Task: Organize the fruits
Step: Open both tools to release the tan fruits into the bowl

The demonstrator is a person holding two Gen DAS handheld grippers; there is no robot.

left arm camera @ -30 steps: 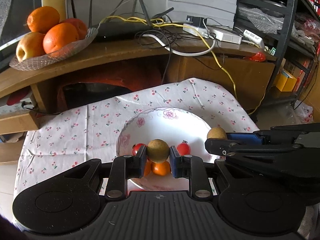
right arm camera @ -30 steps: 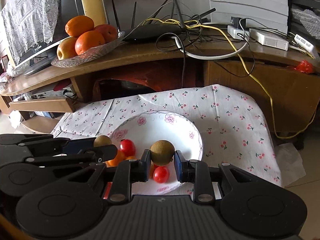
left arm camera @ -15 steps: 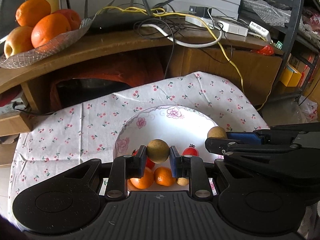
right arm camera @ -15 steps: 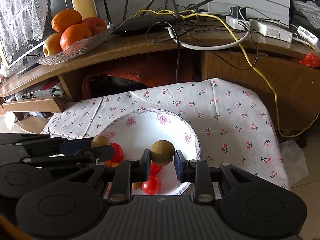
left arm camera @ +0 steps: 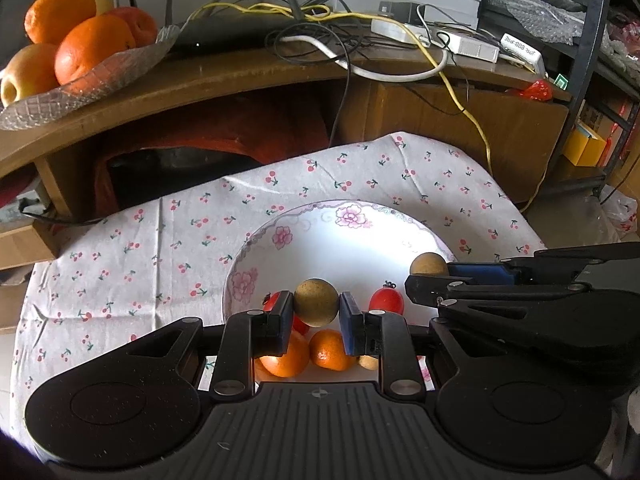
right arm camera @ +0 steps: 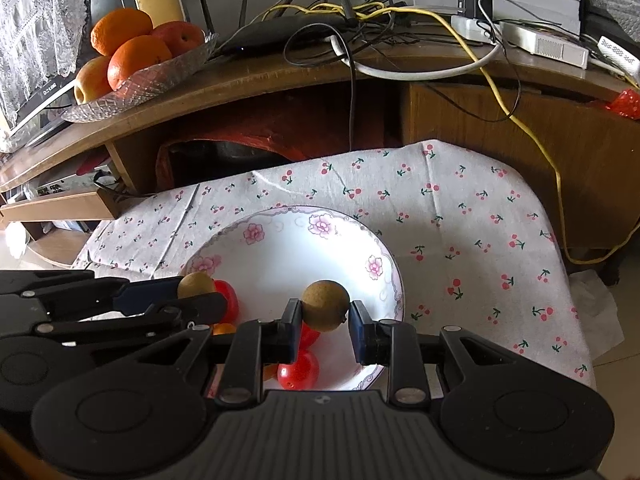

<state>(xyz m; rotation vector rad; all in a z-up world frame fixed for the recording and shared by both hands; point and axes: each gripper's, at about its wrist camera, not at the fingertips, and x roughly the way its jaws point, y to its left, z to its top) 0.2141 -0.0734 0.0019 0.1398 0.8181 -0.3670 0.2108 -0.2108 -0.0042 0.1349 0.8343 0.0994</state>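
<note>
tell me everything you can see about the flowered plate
The flowered plate is a round, deep white dish that looks like glazed ceramic, with pink blossoms and a thin scrolled border round its rim. It lies flat and upright on the cherry-print cloth. Its far half is bare and glossy. Toward the near edge lie cherry tomatoes and small oranges. Both grippers, each gripping a brown round fruit, hover over its near side and hide part of the rim.

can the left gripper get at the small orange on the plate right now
Probably not: the left gripper is already shut on a brown fruit, so its fingers aren't free, though the small orange lies just below.
</note>
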